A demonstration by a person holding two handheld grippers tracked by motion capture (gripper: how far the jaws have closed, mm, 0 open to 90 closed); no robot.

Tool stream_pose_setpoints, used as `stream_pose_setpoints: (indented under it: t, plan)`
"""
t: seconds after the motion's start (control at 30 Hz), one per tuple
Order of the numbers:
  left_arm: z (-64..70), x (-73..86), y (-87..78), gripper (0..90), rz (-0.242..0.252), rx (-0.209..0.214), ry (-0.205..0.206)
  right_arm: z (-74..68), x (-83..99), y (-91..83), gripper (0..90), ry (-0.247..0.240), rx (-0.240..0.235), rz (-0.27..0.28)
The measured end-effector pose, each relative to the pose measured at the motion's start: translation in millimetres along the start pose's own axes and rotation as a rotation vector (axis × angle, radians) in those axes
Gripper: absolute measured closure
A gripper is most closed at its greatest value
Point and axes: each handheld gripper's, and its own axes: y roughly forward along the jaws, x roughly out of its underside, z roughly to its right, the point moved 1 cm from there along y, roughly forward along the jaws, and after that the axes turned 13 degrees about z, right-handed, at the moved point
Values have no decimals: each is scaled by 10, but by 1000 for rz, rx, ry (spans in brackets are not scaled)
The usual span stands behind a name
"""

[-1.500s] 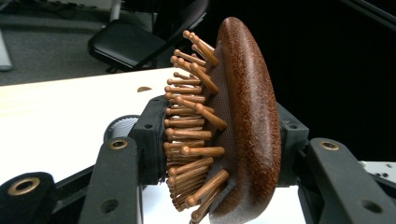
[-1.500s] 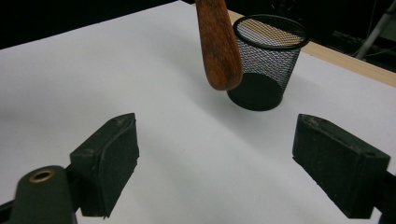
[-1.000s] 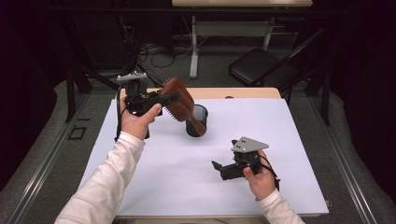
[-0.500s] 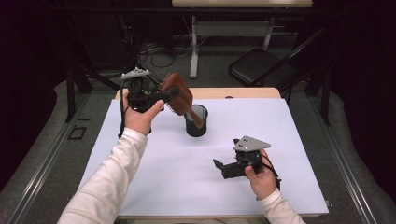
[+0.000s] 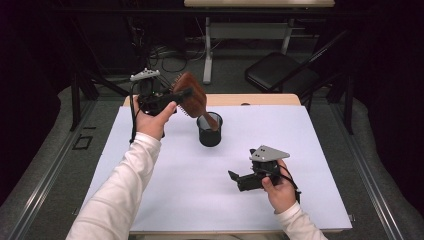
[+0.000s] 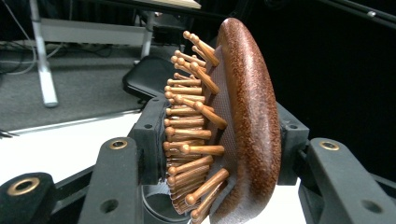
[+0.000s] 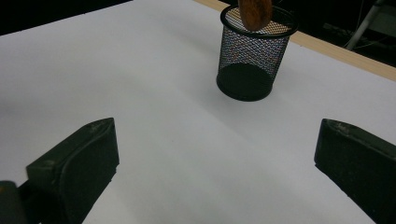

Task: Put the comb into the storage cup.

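Observation:
A brown wooden hairbrush [image 5: 193, 95] with wooden pins [image 6: 191, 128] hangs tilted over a black mesh cup [image 5: 209, 129], its handle end at the cup's rim [image 7: 254, 13]. My left gripper [image 5: 167, 97] is shut on the brush head [image 6: 252, 121], jaws pressing on both sides, above the table's far left. The cup [image 7: 253, 55] stands upright near the table's middle back. My right gripper [image 5: 239, 178] rests low at the front right, open, with nothing between its jaws [image 7: 215, 163].
A white sheet [image 5: 200, 190] covers the table, with a bare wooden strip [image 5: 260, 99] at the far edge. Behind the table are a black folding chair [image 5: 280, 72], a desk frame [image 5: 207, 35] and cables on the floor.
My left gripper has lifted and tipped the brush more upright, bringing its handle end to the cup's mouth. The right gripper has stayed put.

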Motion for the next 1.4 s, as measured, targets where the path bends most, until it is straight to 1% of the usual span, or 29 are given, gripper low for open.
stream_pose_setpoints:
  t: [0.1,0.23,0.47,0.77,1.0,1.13,1.4]
  plan:
    - [-3,-4,28,497,0,-12,9,6,3,-1,0,0,1,-2]
    - [-17,8,69,497,4,-22,11,8,5,3,0,-2,1,-5]
    - [-39,52,164,497,-14,-54,56,12,11,5,0,-3,2,-11]
    - [-91,120,271,496,-37,-86,86,8,22,20,0,-7,1,-18]
    - [-98,160,334,496,-49,-96,109,11,28,16,0,-6,4,-20]
    - [-94,177,363,496,-54,-95,113,14,36,16,0,-8,6,-25]
    - [-84,208,405,496,-61,-112,144,15,42,25,0,-10,4,-28]
